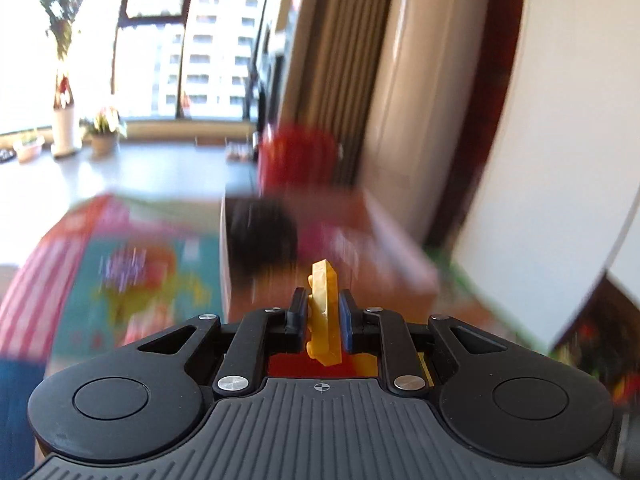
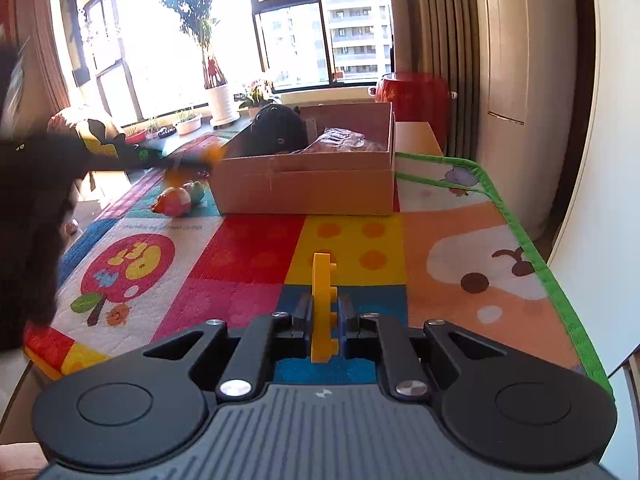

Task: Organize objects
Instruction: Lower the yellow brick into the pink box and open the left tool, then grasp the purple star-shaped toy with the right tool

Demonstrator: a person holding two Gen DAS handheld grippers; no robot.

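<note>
My left gripper (image 1: pixel 323 300) is shut on a yellow plastic block (image 1: pixel 323 312), held upright above the play mat; this view is motion-blurred. The cardboard box (image 1: pixel 332 240) lies just ahead of it, with a black object (image 1: pixel 260 240) inside. My right gripper (image 2: pixel 323 304) is shut on another yellow studded block (image 2: pixel 323 308), held upright over the colourful play mat (image 2: pixel 248 252). The open cardboard box (image 2: pixel 308 184) sits further ahead on the mat and holds a black item (image 2: pixel 276 132) and a wrapped packet (image 2: pixel 344 140).
Small round toys (image 2: pixel 176 200) lie on the mat left of the box. The person's dark sleeve (image 2: pixel 36 200) reaches in from the left. A red drum stool (image 2: pixel 412 100), potted plants (image 2: pixel 218 100) and windows stand behind. A white wall (image 2: pixel 592 160) borders the right.
</note>
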